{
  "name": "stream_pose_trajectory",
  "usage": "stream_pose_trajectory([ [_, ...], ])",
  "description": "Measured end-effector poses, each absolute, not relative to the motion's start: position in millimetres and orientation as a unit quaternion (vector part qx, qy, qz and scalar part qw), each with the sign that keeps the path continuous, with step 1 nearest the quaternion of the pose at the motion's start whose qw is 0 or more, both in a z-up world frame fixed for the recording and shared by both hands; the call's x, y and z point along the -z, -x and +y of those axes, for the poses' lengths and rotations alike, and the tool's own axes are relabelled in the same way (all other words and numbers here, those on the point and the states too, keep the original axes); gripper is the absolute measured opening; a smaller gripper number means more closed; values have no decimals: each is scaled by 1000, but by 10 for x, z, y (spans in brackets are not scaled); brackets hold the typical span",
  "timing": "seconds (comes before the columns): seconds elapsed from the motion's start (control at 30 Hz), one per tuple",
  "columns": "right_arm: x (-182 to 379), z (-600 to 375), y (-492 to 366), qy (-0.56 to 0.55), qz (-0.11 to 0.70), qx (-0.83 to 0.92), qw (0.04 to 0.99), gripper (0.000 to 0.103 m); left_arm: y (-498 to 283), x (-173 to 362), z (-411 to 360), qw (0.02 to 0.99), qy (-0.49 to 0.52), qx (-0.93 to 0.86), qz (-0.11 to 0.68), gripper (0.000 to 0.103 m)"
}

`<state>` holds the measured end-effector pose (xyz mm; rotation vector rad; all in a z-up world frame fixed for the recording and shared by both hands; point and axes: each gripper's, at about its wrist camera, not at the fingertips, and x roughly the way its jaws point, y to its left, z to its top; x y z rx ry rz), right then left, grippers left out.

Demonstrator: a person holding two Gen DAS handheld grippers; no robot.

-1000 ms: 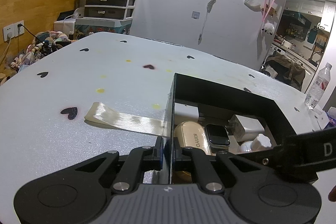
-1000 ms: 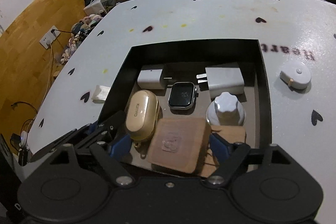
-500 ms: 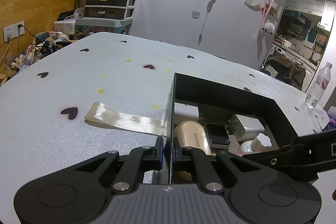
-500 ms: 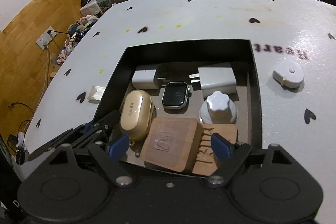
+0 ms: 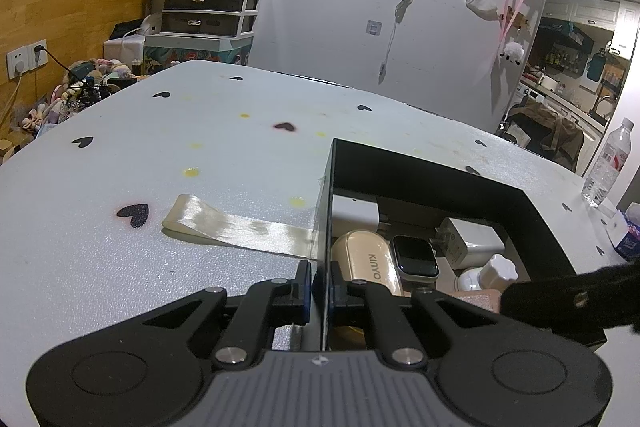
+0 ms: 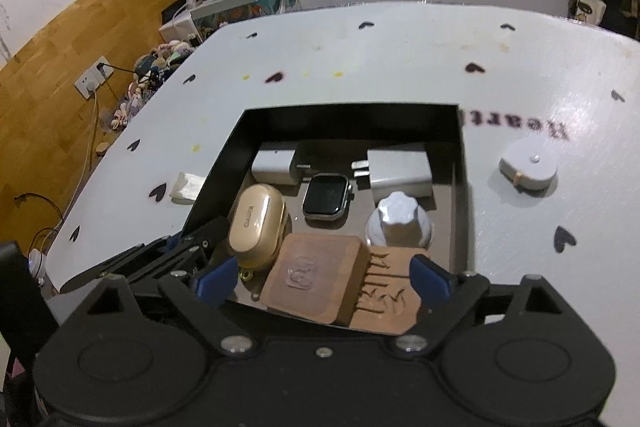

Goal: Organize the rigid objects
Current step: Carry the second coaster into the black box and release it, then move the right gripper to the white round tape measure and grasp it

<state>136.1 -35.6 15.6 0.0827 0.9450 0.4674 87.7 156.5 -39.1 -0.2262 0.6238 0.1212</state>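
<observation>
Since the earlier frames the right hand-held gripper (image 6: 323,281) has drawn back and up from the black box (image 6: 352,113), its blue pads spread wide with nothing between them, while the wooden block (image 6: 316,277) it hovered over now lies inside the box. Clamped on the box's near left wall, the left hand-held gripper (image 5: 320,285) has not shifted, one finger outside the wall and one inside.

Nearest in the right wrist view, the wooden block is a rounded brown slab with an embossed emblem on top. It rests tilted, overlapping a second wooden piece (image 6: 386,297) carved with characters, along the box's near wall. Just beyond, a beige earbud case (image 6: 256,223) lies at the left wall, touching the block's corner, and a white ribbed knob (image 6: 398,223) stands near the right wall. Between them a smartwatch face (image 6: 326,195) lies flat. Farther back, two white chargers sit along the far wall, the smaller charger (image 6: 276,165) at the left and the larger charger (image 6: 400,169) at the right with its prongs pointing left.

Outside the box, a pale tape strip (image 5: 236,225) runs from the left wall across the white heart-printed surface (image 5: 160,155). A round white tape measure (image 6: 528,167) sits apart near the surface's right edge.
</observation>
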Motion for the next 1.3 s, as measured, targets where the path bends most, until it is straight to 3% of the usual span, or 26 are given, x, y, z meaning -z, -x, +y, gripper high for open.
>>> stream_pose_trajectory([
  [0.7, -347, -1065, -1222, -22, 353, -210, 912, 103, -859, 404, 1589, 944, 110, -60, 307, 8],
  [1.07, -90, -1608, -1509, 5, 275, -152, 950, 103, -846, 405, 1600, 943, 111, -60, 307, 8],
  [1.3, 192, -1723, -1934, 13, 296, -179, 938, 103, -828, 414, 1616, 943, 111, -60, 306, 8],
])
